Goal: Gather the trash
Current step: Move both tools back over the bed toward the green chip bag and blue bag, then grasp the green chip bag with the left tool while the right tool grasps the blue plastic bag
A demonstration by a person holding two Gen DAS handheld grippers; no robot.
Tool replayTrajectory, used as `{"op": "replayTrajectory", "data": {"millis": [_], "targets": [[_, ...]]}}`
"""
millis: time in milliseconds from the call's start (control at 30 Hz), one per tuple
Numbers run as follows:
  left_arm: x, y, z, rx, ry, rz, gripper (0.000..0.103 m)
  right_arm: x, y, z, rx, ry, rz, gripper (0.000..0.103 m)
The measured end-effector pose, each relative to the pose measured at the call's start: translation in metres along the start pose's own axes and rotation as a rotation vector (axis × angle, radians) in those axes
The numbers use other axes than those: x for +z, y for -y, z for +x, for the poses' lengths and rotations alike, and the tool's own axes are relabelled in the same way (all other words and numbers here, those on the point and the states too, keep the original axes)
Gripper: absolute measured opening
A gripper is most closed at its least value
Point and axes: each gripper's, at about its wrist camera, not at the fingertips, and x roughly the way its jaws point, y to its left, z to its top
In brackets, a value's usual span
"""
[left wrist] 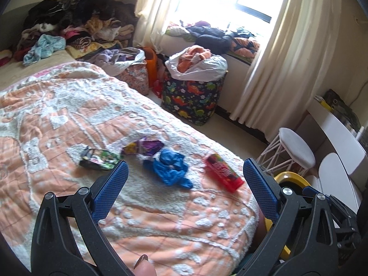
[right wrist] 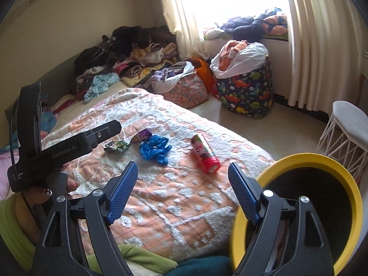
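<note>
Clearly both grippers stand wide open and empty above the near end of the bed. The left gripper (left wrist: pixel 185 170) has its blue-padded fingers (left wrist: pixel 110 191) spread far apart, nothing between them, hovering short of the litter on the orange-and-white blanket (left wrist: pixel 69 119). The right gripper (right wrist: pixel 182 174) is spread just as wide, its pads clear of everything; its right finger crosses in front of the yellow-rimmed bin (right wrist: pixel 345 184), which stands beside the bed at the near right.

Four pieces of trash lie in a loose row on the blanket, ahead of the fingertips: a crumpled green-and-black wrapper (left wrist: pixel 99 159), a purple-and-yellow wrapper (left wrist: pixel 143 147), a scrunched blue plastic bag (left wrist: pixel 171 168) just in front of the purple one, and, set apart to the right, a red snack tube (left wrist: pixel 223 172) lying on its side. The print on the tube and wrappers is too blurred to read.

From the right wrist view, the body of the left gripper shows white lettering, "GenRobot.AI".
</note>
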Motion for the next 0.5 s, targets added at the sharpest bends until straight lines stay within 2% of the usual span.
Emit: {"op": "replayTrajectory", "data": {"millis": [500], "targets": [[-0.008, -0.085, 0.017, 0.098, -0.054, -0.191, 0.092, 0.008, -0.029, 0.082, 0.055, -0.147, -0.059, 0.078]]}}
